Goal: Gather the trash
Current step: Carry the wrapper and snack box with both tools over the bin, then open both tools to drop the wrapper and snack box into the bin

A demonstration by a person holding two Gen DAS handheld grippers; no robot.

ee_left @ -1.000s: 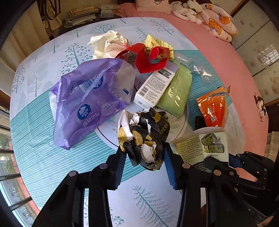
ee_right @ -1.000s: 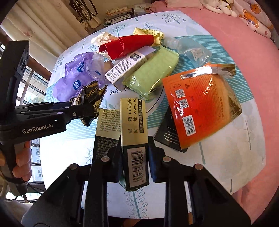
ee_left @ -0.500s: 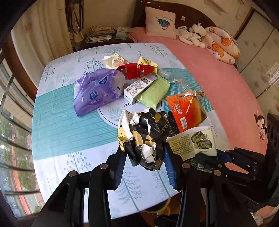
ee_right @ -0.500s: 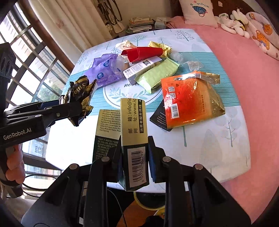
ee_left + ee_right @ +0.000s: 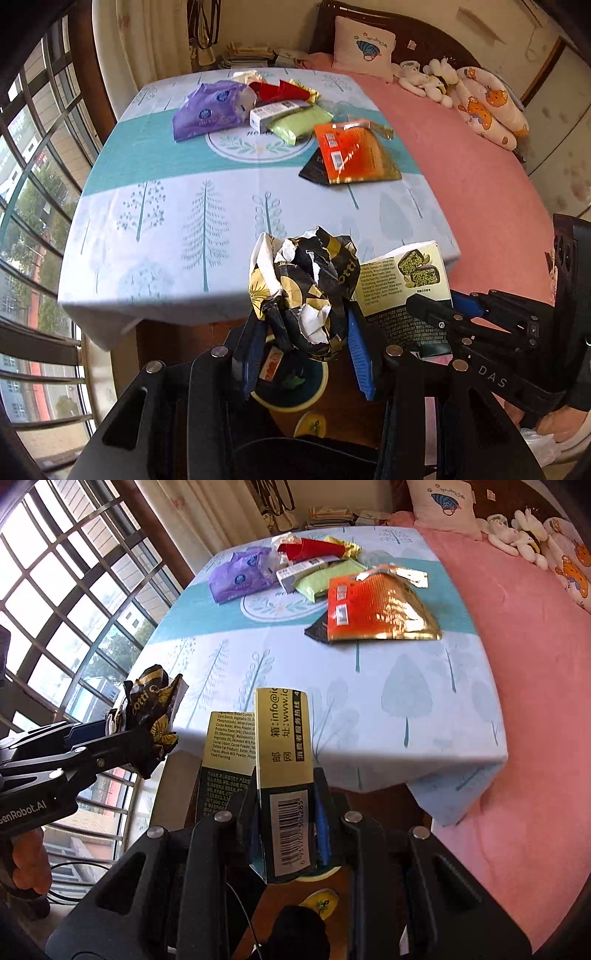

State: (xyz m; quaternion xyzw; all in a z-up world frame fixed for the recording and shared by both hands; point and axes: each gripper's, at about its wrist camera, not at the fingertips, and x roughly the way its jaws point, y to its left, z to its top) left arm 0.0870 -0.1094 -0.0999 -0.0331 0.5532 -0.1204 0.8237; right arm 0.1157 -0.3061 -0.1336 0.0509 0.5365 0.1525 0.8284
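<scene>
Left jaws pinch a wrapper, right jaws pinch a box; the bin lies directly below the wrapper.

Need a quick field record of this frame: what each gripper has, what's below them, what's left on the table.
left gripper: shut on crumpled black-and-gold wrapper
right gripper: shut on flattened yellow-and-dark-green carton
position: both past the near table edge, off the tree-print tablecloth
below: round bin on the floor, partly hidden
left on table: purple plastic tissue pack, red paper piece, white box, green pouch, orange foil pouch
</scene>
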